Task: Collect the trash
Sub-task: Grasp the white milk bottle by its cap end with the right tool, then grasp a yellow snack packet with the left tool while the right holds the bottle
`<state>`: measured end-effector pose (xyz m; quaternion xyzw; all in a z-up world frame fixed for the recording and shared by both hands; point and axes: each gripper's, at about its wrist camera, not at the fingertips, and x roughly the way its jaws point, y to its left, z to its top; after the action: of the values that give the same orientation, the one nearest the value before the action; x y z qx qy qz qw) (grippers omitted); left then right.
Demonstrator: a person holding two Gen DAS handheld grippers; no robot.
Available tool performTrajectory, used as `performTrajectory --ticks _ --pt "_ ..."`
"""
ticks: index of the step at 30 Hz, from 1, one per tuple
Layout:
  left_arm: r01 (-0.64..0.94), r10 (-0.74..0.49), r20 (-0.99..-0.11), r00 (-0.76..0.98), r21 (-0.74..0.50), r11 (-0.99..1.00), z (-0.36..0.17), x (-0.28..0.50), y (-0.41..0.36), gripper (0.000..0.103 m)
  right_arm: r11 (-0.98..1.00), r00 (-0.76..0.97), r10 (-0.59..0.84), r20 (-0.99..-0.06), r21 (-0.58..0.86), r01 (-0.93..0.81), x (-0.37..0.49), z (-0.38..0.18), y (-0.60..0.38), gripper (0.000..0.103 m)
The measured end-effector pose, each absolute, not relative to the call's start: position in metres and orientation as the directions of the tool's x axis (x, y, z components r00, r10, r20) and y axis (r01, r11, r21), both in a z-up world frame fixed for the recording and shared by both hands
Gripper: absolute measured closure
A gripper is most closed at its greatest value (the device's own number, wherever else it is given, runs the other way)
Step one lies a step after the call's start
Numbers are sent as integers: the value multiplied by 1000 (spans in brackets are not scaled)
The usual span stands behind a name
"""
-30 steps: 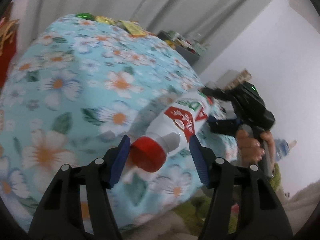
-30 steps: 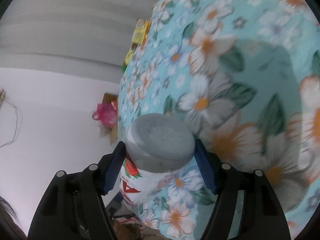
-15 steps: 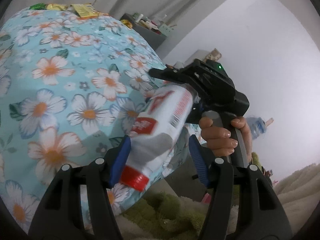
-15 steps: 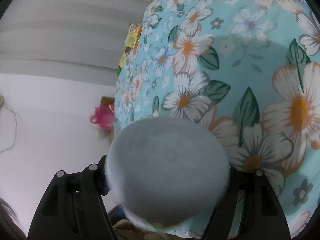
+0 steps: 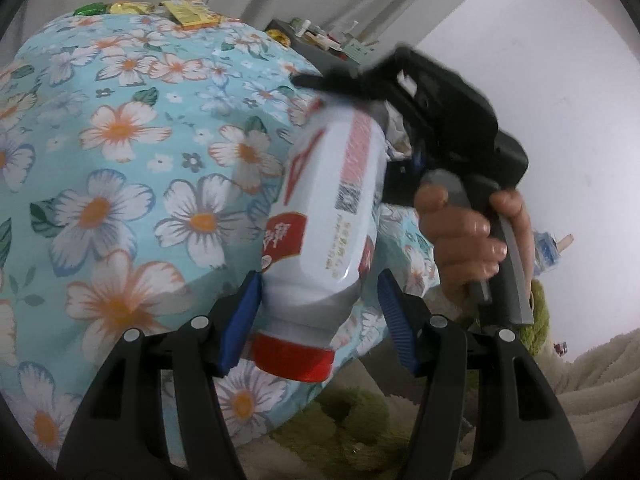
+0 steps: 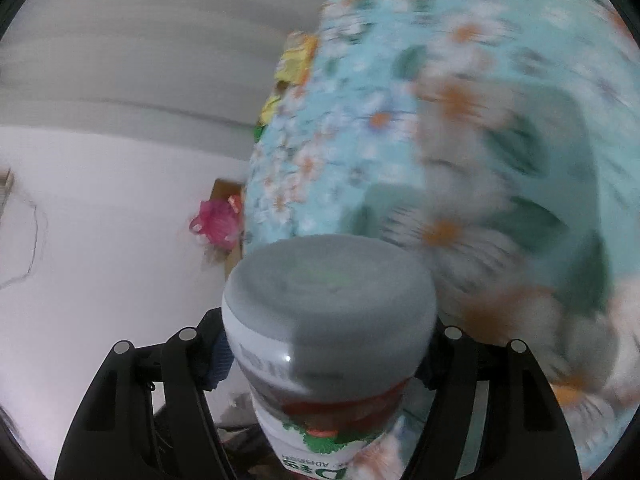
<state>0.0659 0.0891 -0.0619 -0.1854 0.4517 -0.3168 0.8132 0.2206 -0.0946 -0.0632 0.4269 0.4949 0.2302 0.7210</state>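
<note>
Soft, even indoor light, no hard glare, left view mostly sharp — fisheye bending with dark corner vignette, right view heavily motion-blurred across the floral cloth (image 6: 460, 168), bottle (image 6: 328, 320) base soft, faint shadows on cloth

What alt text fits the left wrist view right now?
A white bottle with a red cap lies between the left tongs, its far end held by the right tongs in a hand, above a floral cloth.
</note>
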Motion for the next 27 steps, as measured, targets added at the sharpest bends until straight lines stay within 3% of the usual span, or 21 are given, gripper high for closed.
performTrajectory --ticks 5,11,16,27 --pt "309 -665 -607 435 -593 744 -61 65 105 47 573 419 729 -541 817 58 224 -53 -89 35" --pt "281 -662 -575 481 -614 738 -55 71 127 45 556 515 676 -527 824 113 186 -58 -130 27" --pt "254 -647 -537 541 -629 734 -38 97 155 44 544 475 707 -523 832 107 170 -67 -130 27" --pt "128 -618 -538 574 -686 716 -8 270 193 41 528 363 789 -496 849 15 208 -87 -78 28"
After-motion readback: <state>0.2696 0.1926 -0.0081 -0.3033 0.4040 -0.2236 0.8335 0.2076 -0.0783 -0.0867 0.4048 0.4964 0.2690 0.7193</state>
